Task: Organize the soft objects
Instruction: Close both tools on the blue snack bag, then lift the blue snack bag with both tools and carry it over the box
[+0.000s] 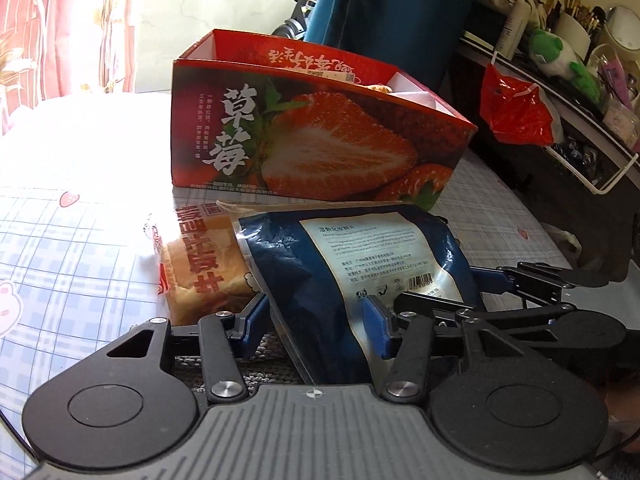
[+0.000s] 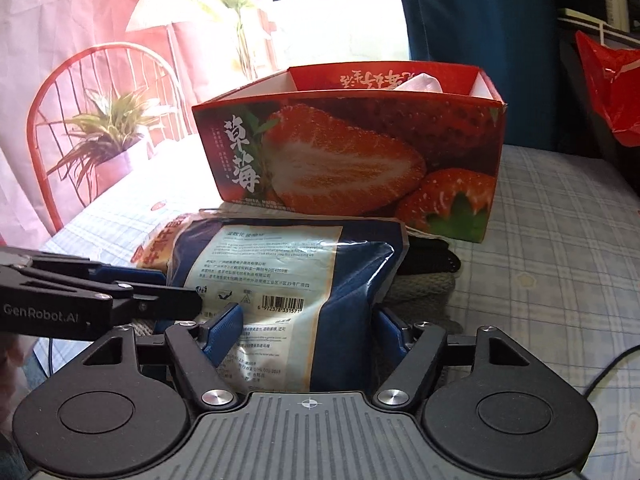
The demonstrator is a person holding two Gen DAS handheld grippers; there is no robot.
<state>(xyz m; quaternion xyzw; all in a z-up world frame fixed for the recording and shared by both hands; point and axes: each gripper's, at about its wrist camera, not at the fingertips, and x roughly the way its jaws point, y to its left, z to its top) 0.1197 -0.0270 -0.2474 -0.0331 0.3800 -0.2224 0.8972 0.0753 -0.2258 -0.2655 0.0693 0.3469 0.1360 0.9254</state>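
Note:
A dark blue pouch [image 1: 360, 264] with a pale label lies on folded knitwear [image 2: 424, 280] in front of an open strawberry-print box [image 1: 320, 132]. My left gripper [image 1: 316, 320] is shut on the pouch's near left part, and the film creases between the blue pads. My right gripper [image 2: 308, 332] grips the near right part of the same pouch [image 2: 280, 276], both pads against its sides. Each gripper shows in the other's view: the right one [image 1: 492, 280] and the left one [image 2: 160, 296]. A wrapped bread loaf [image 1: 196, 264] lies half under the pouch's left side.
Everything rests on a plaid bedsheet [image 1: 72, 248]. The box [image 2: 352, 152] holds some pale items. To the right are a red plastic bag [image 1: 516, 112] and a cluttered shelf with a green plush toy [image 1: 560, 60]. A blue fabric [image 2: 480, 12] hangs behind.

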